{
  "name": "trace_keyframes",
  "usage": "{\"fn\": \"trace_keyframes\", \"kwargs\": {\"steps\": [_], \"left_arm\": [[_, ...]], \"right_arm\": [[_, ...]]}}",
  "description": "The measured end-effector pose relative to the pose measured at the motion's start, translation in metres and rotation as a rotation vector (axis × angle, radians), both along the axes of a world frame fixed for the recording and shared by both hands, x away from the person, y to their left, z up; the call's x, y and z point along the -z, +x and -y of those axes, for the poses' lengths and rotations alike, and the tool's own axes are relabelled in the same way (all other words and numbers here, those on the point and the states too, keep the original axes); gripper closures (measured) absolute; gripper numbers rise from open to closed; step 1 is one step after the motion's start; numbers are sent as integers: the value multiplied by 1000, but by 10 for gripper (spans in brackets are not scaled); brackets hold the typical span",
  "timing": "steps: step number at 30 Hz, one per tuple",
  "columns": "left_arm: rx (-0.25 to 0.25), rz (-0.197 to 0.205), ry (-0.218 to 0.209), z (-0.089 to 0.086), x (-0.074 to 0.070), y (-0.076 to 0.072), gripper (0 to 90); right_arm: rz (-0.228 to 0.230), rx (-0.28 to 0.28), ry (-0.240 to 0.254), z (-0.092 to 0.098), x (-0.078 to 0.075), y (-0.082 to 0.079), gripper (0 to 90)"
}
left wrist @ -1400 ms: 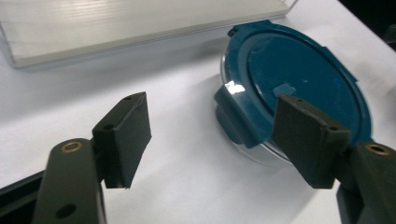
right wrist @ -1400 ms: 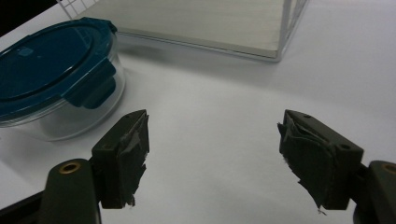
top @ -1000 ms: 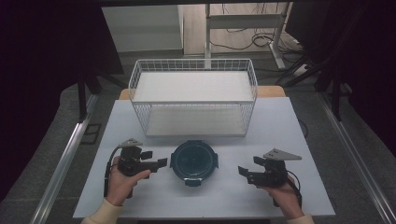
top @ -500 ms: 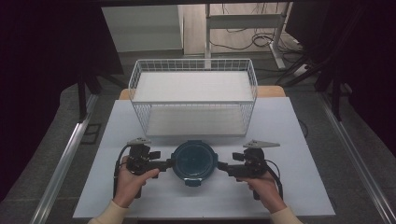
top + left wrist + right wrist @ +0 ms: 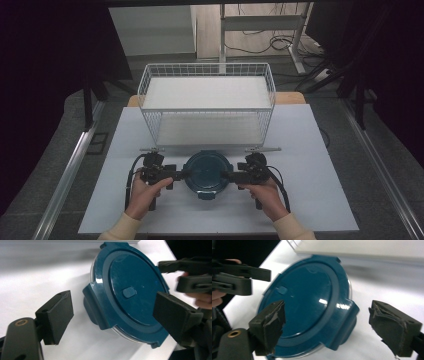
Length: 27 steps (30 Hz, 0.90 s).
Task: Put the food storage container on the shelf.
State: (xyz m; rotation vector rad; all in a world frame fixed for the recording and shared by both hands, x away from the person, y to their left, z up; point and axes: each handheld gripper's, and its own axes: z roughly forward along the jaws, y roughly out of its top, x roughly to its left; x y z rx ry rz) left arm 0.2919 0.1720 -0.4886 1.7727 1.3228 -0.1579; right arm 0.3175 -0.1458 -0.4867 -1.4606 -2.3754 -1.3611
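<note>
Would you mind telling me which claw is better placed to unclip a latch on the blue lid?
Neither clearly: the left claw and right claw each straddle a side latch of the blue lid, open.

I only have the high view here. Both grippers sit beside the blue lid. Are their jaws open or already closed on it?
Observer: Open. The left gripper has its jaws spread on either side of a lid latch tab.
Operator: And the right one?
Observer: The right gripper is open too, jaws straddling the latch tab on its side.
Operator: What is under the lid?
Observer: A clear container rim shows below the lid's edge.
</note>
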Motion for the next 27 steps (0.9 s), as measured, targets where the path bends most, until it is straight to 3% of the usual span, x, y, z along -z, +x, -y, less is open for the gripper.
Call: {"fn": "trace_keyframes", "kwargs": {"steps": [4, 15, 16, 21, 22, 27], "left_arm": [[7, -49, -17, 3, 13, 7, 165], [30, -99, -75, 12, 25, 14, 177], [28, -123, -121, 12, 30, 15, 182], [37, -159, -165, 12, 37, 17, 191], [42, -158, -168, 13, 37, 17, 204], [36, -154, -166, 13, 36, 16, 223]], "right_arm": [[-52, 8, 20, -1, 9, 3, 115], [-121, -6, 63, -11, 18, 2, 112], [-133, -4, 66, -12, 20, 2, 112], [-167, -1, 90, -13, 24, 4, 112], [-197, 8, 112, -13, 27, 5, 115], [-235, 18, 144, -14, 30, 5, 128]]}}
